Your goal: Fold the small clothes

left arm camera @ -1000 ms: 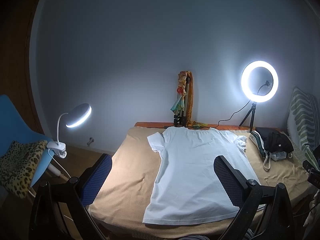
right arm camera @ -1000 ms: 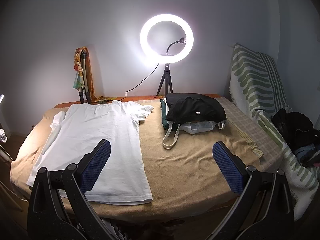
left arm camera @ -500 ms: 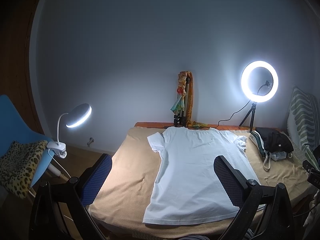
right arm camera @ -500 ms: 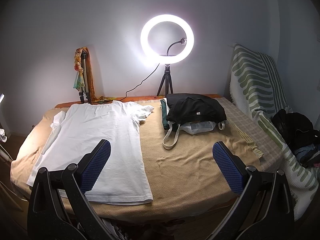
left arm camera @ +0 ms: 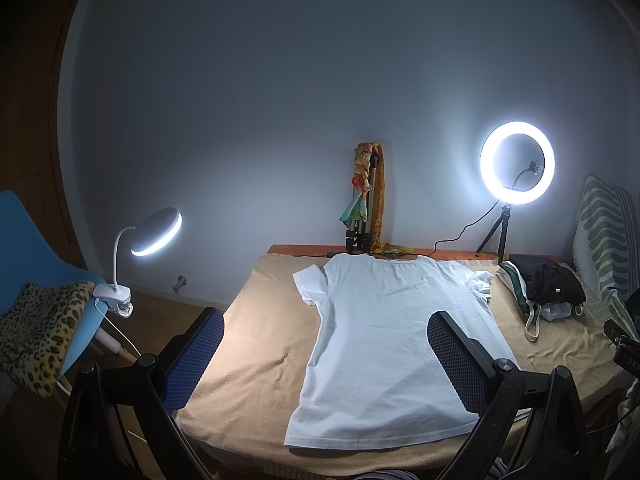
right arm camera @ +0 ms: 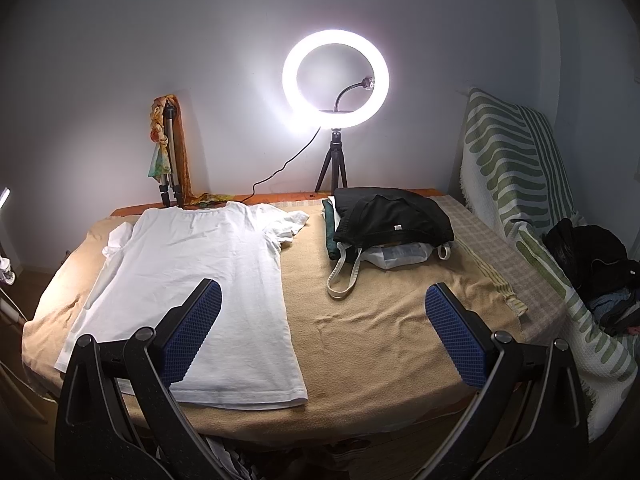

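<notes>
A white T-shirt (left arm camera: 392, 344) lies spread flat on the tan blanket (left arm camera: 260, 360), collar toward the wall and hem toward me. It also shows in the right wrist view (right arm camera: 200, 280). My left gripper (left arm camera: 326, 356) is open and empty, held above the near edge over the shirt's left side. My right gripper (right arm camera: 324, 332) is open and empty, held above the bare blanket (right arm camera: 380, 320) to the right of the shirt's hem. Neither touches the cloth.
A black bag (right arm camera: 392, 216) on white and green items sits at the back right. A ring light (right arm camera: 335, 78) and a draped tripod (right arm camera: 170, 152) stand by the wall. A clip lamp (left arm camera: 154, 236) and a blue chair (left arm camera: 24, 240) stand left. A striped throw (right arm camera: 516, 184) lies right.
</notes>
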`<state>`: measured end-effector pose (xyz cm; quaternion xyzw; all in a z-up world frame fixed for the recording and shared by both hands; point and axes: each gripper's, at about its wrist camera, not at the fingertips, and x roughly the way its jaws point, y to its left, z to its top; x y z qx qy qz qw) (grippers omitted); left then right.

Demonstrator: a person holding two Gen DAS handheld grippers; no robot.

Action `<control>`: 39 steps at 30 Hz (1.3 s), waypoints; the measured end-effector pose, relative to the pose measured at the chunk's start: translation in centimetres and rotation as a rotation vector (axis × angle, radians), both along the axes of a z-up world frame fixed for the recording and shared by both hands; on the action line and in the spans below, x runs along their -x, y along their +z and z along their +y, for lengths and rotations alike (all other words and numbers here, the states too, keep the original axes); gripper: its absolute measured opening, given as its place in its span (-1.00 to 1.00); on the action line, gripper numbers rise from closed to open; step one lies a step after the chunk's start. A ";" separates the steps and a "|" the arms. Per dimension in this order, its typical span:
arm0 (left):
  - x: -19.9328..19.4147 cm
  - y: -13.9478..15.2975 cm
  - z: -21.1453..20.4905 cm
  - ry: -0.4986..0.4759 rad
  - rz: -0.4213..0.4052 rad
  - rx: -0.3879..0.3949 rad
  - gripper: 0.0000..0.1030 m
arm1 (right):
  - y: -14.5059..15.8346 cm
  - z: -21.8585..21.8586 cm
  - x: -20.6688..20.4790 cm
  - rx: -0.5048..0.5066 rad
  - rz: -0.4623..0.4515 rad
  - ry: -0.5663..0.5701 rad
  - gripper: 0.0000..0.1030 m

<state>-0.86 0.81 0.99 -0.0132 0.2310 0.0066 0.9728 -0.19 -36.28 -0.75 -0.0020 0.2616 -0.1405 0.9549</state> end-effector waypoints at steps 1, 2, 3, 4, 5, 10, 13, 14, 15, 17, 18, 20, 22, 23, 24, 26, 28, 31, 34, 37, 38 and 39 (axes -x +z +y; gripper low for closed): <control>0.0 0.0 0.1 0.000 0.001 0.000 0.99 | 0.1 0.1 0.0 0.000 0.000 0.001 1.00; 0.0 0.0 0.1 0.000 0.001 0.000 0.99 | 0.1 0.1 0.0 0.000 -0.001 0.001 1.00; 0.0 0.0 0.1 0.001 0.002 0.000 0.99 | 0.1 0.1 0.0 -0.001 -0.001 0.001 1.00; 0.0 0.0 0.1 0.000 0.003 0.001 0.99 | 0.1 0.1 0.0 -0.001 -0.001 0.001 1.00; -0.1 0.0 0.1 0.000 0.004 0.002 0.99 | 0.1 0.2 0.0 0.000 -0.001 0.001 1.00; -0.1 0.0 0.1 0.000 0.003 0.003 0.99 | 0.1 0.1 0.0 0.000 -0.001 0.001 1.00; -0.1 0.0 0.2 0.000 0.003 0.003 0.99 | 0.0 0.1 0.0 0.000 -0.001 0.002 1.00; -0.1 0.0 0.1 0.000 0.004 0.003 0.99 | 0.0 0.1 0.1 0.000 -0.002 0.002 1.00; -0.1 0.0 0.1 0.000 0.004 0.004 0.99 | 0.1 0.2 0.0 0.000 -0.002 0.003 1.00; 0.0 0.0 0.1 0.000 0.004 0.003 0.99 | 0.1 0.1 0.0 0.001 -0.001 0.003 1.00; 0.0 -0.1 0.1 0.000 0.005 0.004 0.99 | 0.1 0.1 0.0 0.000 -0.001 0.004 1.00; 0.0 -0.1 0.1 0.000 0.006 0.004 0.99 | 0.0 0.1 0.0 0.000 -0.001 0.003 1.00; -0.1 -0.1 0.1 0.000 0.007 0.004 0.99 | -0.1 0.1 0.0 -0.001 -0.002 0.001 1.00; -0.1 -0.2 0.1 0.000 0.008 0.004 0.99 | -0.1 0.1 0.0 -0.002 -0.001 0.001 1.00; -0.2 -0.2 0.1 0.001 0.010 0.003 0.99 | 0.0 0.1 0.0 -0.003 -0.001 0.001 1.00; -0.2 -0.3 0.2 0.002 0.011 0.004 0.99 | 0.0 0.3 -0.3 -0.005 0.001 0.002 1.00; -0.4 -0.4 0.3 0.004 0.014 0.005 0.99 | -0.1 0.3 -0.4 -0.004 0.002 0.003 1.00; -0.6 -0.6 0.4 0.005 0.016 0.004 0.99 | -0.3 0.6 -1.1 0.002 0.002 0.009 1.00; -0.7 -0.8 0.4 0.007 0.020 0.003 0.99 | -0.4 0.7 -1.8 0.005 -0.001 0.018 1.00; -1.1 -1.1 0.7 0.011 0.023 -0.008 0.99 | -0.3 0.9 -2.8 0.004 -0.009 0.045 1.00; -1.2 -1.2 0.9 0.016 0.024 -0.013 0.99 | -0.2 0.9 -3.2 0.005 -0.013 0.059 1.00; -1.3 -1.4 1.3 0.020 0.024 -0.018 0.99 | -0.1 1.0 -3.8 0.007 -0.016 0.077 1.00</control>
